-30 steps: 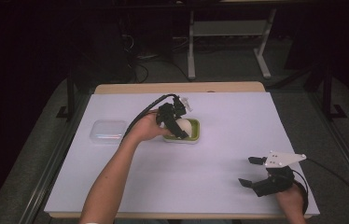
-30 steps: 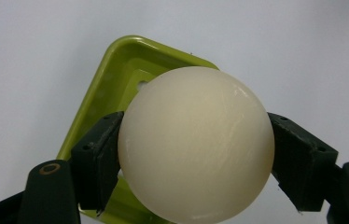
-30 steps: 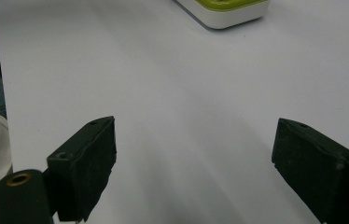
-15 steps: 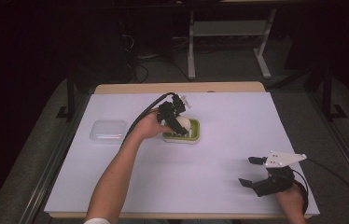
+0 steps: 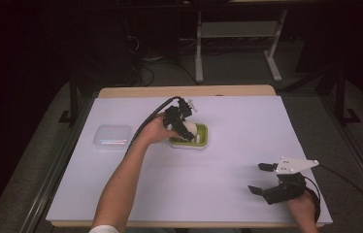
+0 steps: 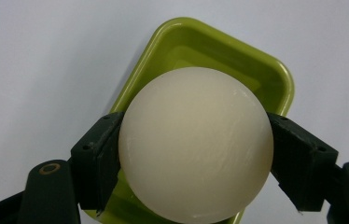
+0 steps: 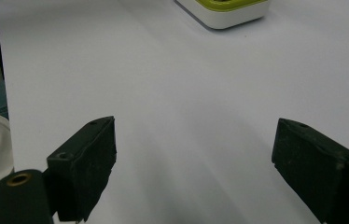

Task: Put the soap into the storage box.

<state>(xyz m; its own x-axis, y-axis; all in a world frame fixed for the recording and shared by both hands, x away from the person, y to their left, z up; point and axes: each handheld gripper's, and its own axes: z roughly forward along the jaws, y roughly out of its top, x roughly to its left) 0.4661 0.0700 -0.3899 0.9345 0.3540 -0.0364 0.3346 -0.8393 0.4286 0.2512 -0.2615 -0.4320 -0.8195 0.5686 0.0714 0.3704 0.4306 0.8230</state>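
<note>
The left gripper [image 6: 196, 154] clamps a cream-white ball [image 6: 196, 144] between its jaws, directly above the green tray [image 6: 238, 60]; whether the ball touches the tray floor is unclear. The right gripper [image 7: 205, 172] rests wide open and empty near the table's [image 5: 228, 184] front edge. Judged so, the ball is either about to be released or just picked up; a clear lidded box [image 5: 113, 136] lies untouched to the left.

The left hand-held gripper [image 6: 196, 154] clamps a cream ball [image 6: 196, 144] from both sides, over a green tray [image 6: 261, 70] on the white table [image 6: 42, 70].

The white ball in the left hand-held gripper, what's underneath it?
Under the ball sits the green tray. Its far rim and part of its floor show bare; the ball covers the rest, so anything lying there is hidden.
</note>
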